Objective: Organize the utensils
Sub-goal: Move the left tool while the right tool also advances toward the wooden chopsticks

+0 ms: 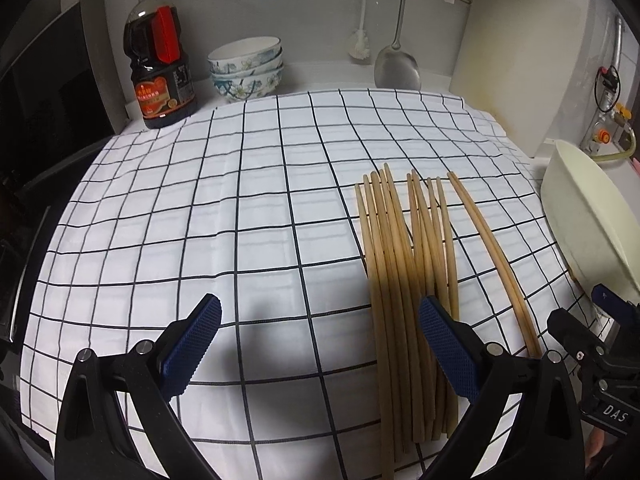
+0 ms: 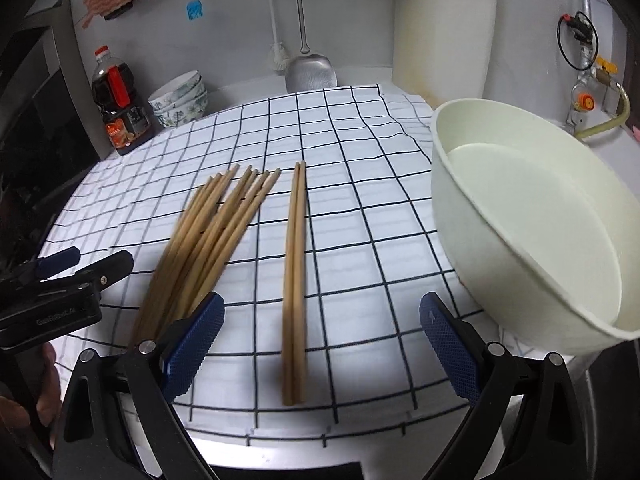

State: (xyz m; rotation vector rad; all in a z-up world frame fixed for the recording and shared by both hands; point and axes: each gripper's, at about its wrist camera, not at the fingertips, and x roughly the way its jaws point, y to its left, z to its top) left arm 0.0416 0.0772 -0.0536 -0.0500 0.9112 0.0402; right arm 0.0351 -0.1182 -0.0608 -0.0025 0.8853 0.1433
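Several wooden chopsticks (image 1: 400,280) lie in a loose bundle on a white checked cloth (image 1: 240,208); the same bundle (image 2: 208,236) shows in the right wrist view. One pair of chopsticks (image 2: 294,280) lies apart to the right of the bundle, also seen as the pair (image 1: 492,256) in the left wrist view. My left gripper (image 1: 320,344) is open, its right finger over the bundle's near end. My right gripper (image 2: 322,344) is open, straddling the near end of the separate pair. Neither holds anything.
A cream plastic basin (image 2: 520,220) sits tilted at the cloth's right edge. At the back stand a soy sauce bottle (image 1: 160,64), stacked patterned bowls (image 1: 248,68), a hanging metal spatula (image 1: 398,64), a brush and a white cutting board (image 1: 520,52). A stove (image 1: 36,128) is left.
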